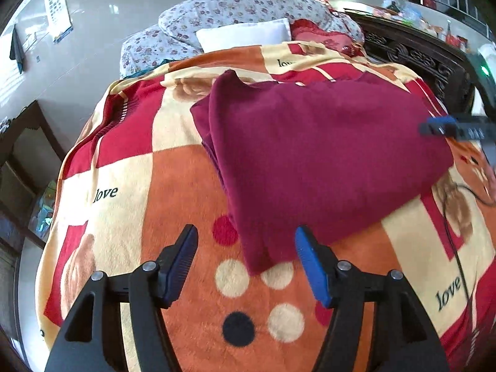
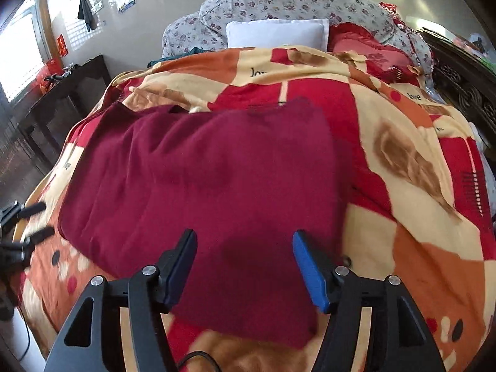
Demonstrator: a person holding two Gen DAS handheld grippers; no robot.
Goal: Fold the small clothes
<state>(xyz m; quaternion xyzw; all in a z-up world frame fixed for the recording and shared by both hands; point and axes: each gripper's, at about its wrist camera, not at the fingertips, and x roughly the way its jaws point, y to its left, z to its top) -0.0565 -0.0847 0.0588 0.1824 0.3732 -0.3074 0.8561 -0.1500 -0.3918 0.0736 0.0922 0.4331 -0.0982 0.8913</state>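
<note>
A dark red garment [image 1: 313,148] lies folded in layers on an orange, red and cream blanket [image 1: 173,192] on a bed. My left gripper [image 1: 246,241] is open and empty, its fingers on either side of the garment's near corner, just above it. My right gripper [image 2: 245,245] is open and empty over the near part of the same garment [image 2: 217,179]. The right gripper's fingertips [image 1: 446,128] show at the right edge of the left wrist view. The left gripper's fingers [image 2: 34,223] show at the left edge of the right wrist view.
A white pillow [image 1: 245,34], a floral quilt [image 1: 235,7] and a red cushion [image 2: 369,49] lie at the bed's head. A dark carved bed frame [image 1: 412,52] runs along the right. A dark side table [image 2: 65,93] stands at the left. A black cable [image 1: 455,226] crosses the blanket.
</note>
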